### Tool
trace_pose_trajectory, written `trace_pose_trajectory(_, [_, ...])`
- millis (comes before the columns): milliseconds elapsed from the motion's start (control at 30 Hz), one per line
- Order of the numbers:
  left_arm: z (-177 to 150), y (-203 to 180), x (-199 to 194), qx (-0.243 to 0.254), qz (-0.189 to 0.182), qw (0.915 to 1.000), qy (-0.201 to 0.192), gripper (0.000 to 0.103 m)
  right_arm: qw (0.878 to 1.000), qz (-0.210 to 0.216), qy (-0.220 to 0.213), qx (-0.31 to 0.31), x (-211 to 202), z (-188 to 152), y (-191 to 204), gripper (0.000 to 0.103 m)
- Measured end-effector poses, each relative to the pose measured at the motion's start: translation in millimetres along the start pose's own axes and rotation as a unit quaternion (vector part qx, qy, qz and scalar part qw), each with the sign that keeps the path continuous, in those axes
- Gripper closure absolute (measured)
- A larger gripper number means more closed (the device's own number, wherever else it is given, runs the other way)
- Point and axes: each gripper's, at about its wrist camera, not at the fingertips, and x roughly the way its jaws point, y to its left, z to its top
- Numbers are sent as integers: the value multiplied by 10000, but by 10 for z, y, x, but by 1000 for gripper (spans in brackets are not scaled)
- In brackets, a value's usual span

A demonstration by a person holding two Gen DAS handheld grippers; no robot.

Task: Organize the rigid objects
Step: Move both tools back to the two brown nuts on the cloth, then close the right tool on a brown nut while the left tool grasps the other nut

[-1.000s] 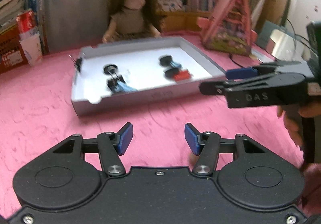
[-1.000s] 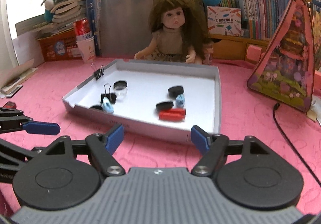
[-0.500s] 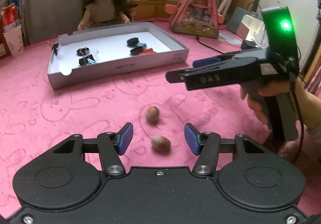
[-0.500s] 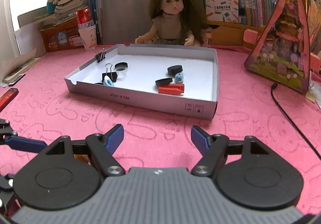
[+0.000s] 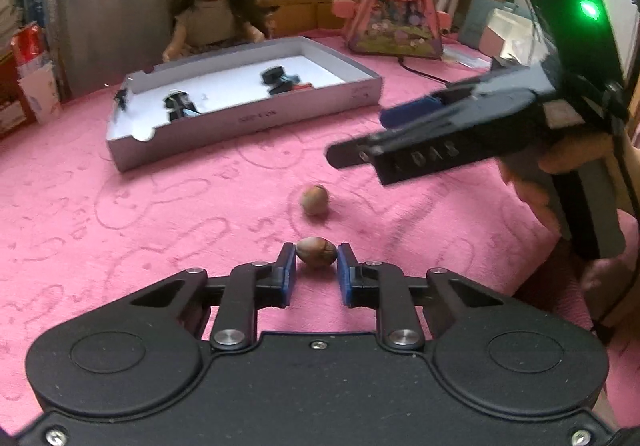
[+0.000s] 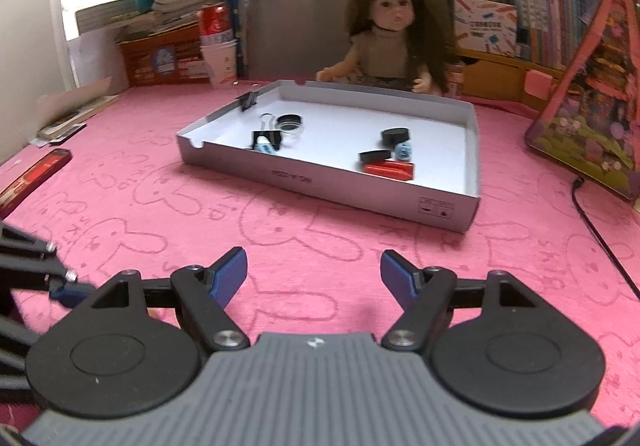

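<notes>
1. Now the left gripper (image 5: pixel 316 270), jaws just closed, clamps the near hazelnut (image 5: pixel 315 251) on the pink tablecloth (image 5: pixel 160 214), ready to lift.
2. Right gripper (image 6: pixel 313 276) hangs apart, empty, facing the box lid (image 6: pixel 328 182) near the far edge, likely the destination.

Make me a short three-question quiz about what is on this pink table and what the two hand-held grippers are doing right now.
1. True or false: the left hand-held gripper is closed on a brown nut.
2. How many brown nuts lie loose on the pink cloth, outside any gripper?
3. The red item lies: A) inside the grey tray; B) beside the doll; C) in the right hand-held gripper.

Key: 1 true. 2 one, the farther nut. 3 A; the right gripper is open and empty.
</notes>
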Motion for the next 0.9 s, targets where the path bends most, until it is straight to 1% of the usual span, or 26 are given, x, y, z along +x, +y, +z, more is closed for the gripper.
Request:
trace_pose_trajectory(133, [25,143,-13,-197,229,9995,-45,83,9999,77,-25,-105,-13,-20,82,20])
trace_pose_trajectory(267, [46,298,20,-451,490,9978,-37,83,9995,-29,-160,-258,-36,-36,145,20])
trace_pose_trajectory(333, [48,362,33,-549,563,9969,-52,83,9996,49,-132,-259,-35,-39,159,20])
trace_pose_trajectory(500, [49,447,83,-677,670,9954,-55,83,9991,260,-44,-329,-41,-83,223,20])
trace_pose_trajectory(667, [15,484,107,-816,691,9942,-72,83,9987,443,-10,-253,-34,-172,310,20])
trace_pose_trajectory(800, [1,488,99,-818,742,9938,-136,83,9984,423,-55,-382,-20,-233,411,20])
trace_pose_trajectory(900, [-8,515,106,-908,739,9930,-148,83,9980,440,-157,-418,-9,-253,481,20])
